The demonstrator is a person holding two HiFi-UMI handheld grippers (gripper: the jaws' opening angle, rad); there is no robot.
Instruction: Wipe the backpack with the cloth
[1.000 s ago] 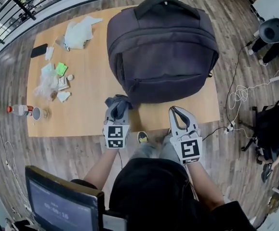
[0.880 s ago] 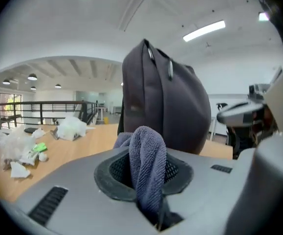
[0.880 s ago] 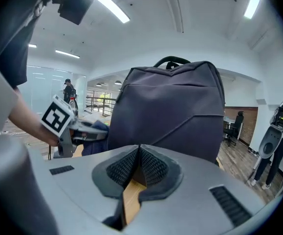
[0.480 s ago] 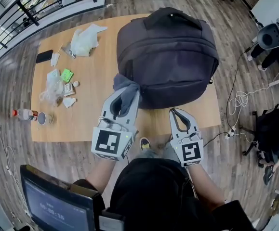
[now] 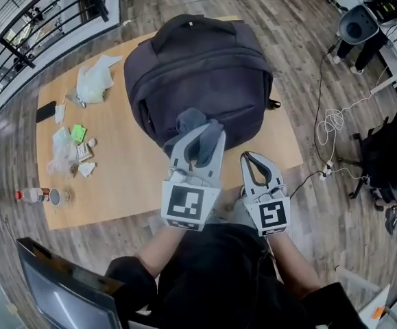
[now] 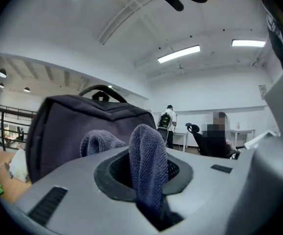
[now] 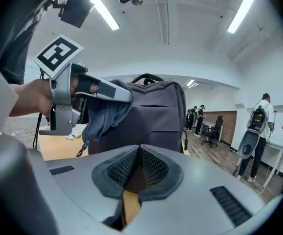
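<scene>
Backpack (image 5: 198, 67) upright on table (image 5: 126, 166), cloth (image 5: 188, 120) in left gripper (image 5: 199, 138)

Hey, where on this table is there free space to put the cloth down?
The widest bare stretch of table lies along the near edge, between the backpack and the wrappers. A narrower strip shows at the near right corner, beside the backpack. The left side is crowded: white bag, phone, green packet.

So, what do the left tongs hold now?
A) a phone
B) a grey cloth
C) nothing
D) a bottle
B: the left tongs are shut on the cloth, which sticks up in front of the backpack.
</scene>
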